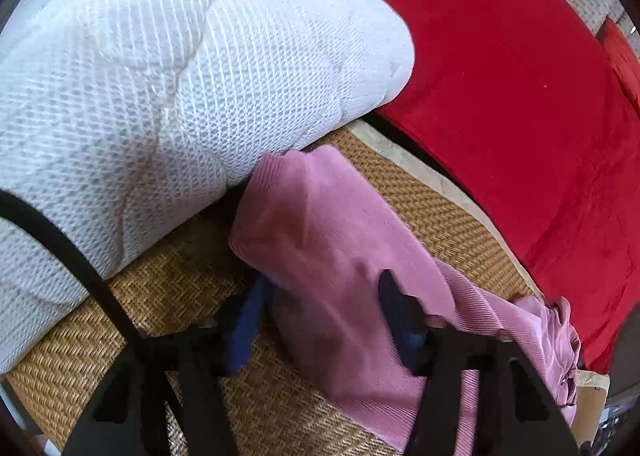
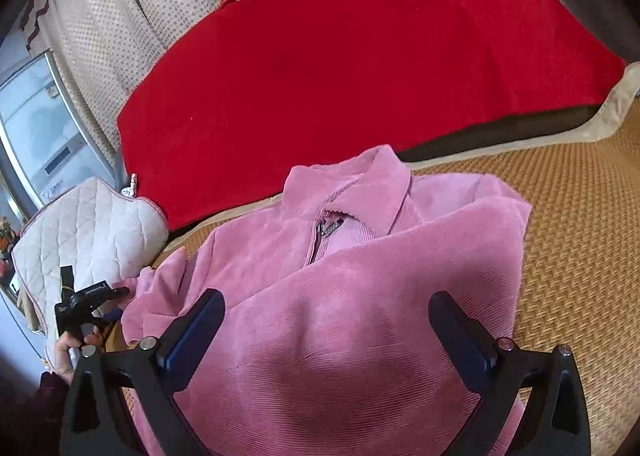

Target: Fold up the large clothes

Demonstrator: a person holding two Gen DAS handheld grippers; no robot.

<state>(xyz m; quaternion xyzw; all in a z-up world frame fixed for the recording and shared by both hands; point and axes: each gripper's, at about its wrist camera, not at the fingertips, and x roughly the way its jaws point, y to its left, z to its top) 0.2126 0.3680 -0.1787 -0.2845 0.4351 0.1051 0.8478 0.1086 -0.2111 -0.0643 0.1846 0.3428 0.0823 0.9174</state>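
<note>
While the right gripper (image 2: 326, 330) hovers jaws wide over the pink jacket (image 2: 340, 296), the left gripper (image 1: 320, 308) straddles its sleeve (image 1: 320, 224), jaws wide.

My left black two-finger gripper with blue pads (image 1: 320, 296) stands with its jaws spread wide, both fingers angled forward and down; motion blur softens the fingertips. In the right wrist view the same left gripper (image 2: 116, 294) appears small at the left edge, gripped by my bare left hand (image 2: 70, 348). My right black two-finger gripper with blue pads (image 2: 328, 316) is likewise spread wide, fingers level, nothing clamped between them.
</note>
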